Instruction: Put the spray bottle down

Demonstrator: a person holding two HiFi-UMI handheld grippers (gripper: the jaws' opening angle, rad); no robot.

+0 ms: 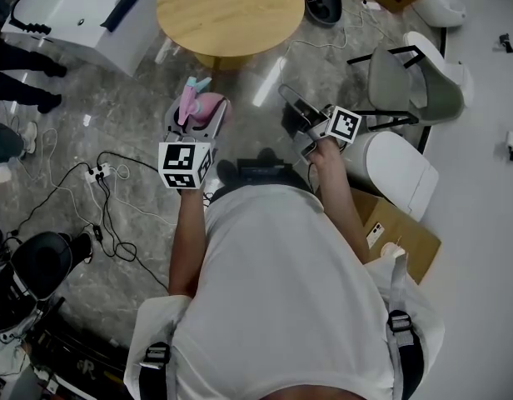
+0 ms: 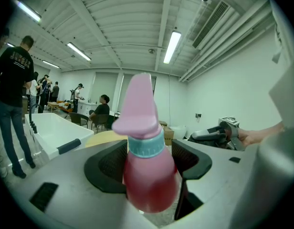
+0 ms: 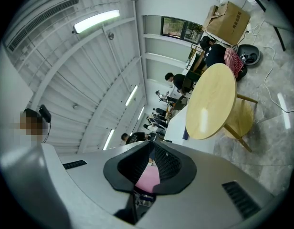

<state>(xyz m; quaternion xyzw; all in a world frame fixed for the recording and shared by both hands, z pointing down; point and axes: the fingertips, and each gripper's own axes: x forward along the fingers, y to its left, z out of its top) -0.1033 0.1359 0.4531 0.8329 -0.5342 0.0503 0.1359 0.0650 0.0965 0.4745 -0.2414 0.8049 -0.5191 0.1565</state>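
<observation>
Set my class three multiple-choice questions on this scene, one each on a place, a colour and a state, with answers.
1. Where is the round wooden table? A. ahead of the person B. behind the person C. beneath the person
2. What colour is the spray bottle's collar? A. yellow B. teal C. black
3. How do the left gripper's jaws stand? A. apart, empty B. shut on the spray bottle C. shut on a cable
Answers: 1 A, it lies beyond the gripper; 2 B, a teal ring under the pink nozzle; 3 B, the jaws clamp its sides.
</observation>
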